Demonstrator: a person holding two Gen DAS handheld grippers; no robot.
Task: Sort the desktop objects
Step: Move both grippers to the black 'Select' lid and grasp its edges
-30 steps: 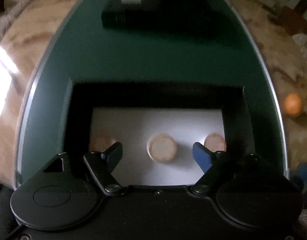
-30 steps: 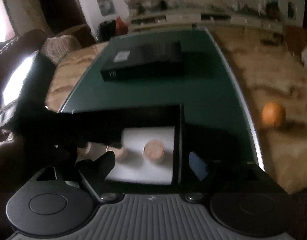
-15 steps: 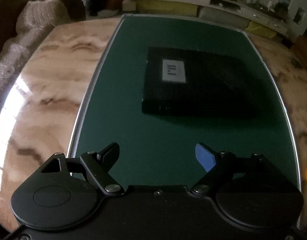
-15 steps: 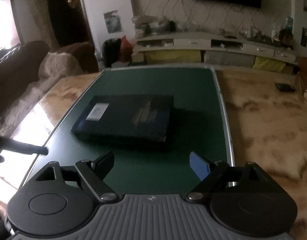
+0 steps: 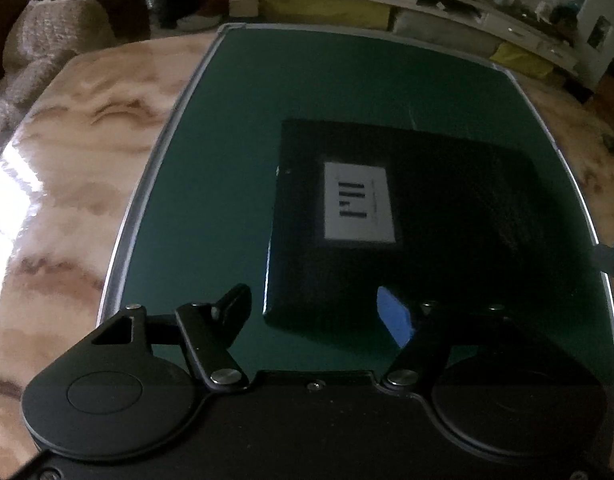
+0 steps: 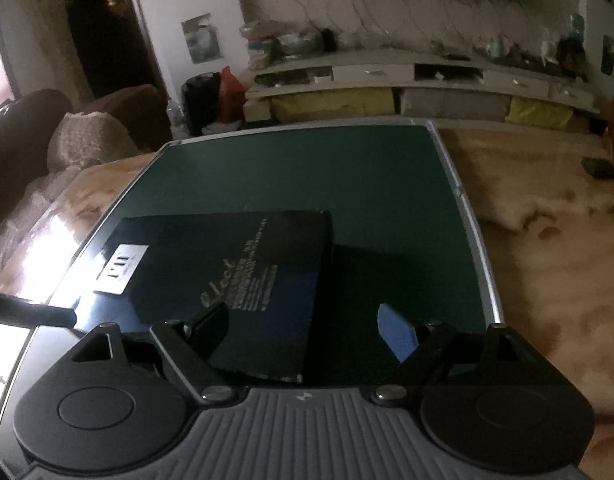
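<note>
A flat black box lid [image 5: 427, 216] with a white label [image 5: 359, 208] lies on the green mat [image 5: 235, 152]. It also shows in the right wrist view [image 6: 227, 280], with gold lettering on top. My left gripper [image 5: 315, 312] is open and empty, its fingers straddling the lid's near left corner. My right gripper [image 6: 303, 328] is open and empty, straddling the lid's near right corner. A tip of the left gripper shows at the left edge of the right wrist view [image 6: 31, 312].
The green mat lies on a marble-patterned tabletop [image 5: 67, 168]. A brown sofa with a knitted throw [image 5: 47, 32] stands at the left. A low white shelf unit [image 6: 407, 84] runs along the far wall. A small dark object [image 6: 599, 168] lies on the table at the far right.
Both grippers moved away from the open box with the round discs and forward to the black lid. The open box and the orange have left view.
</note>
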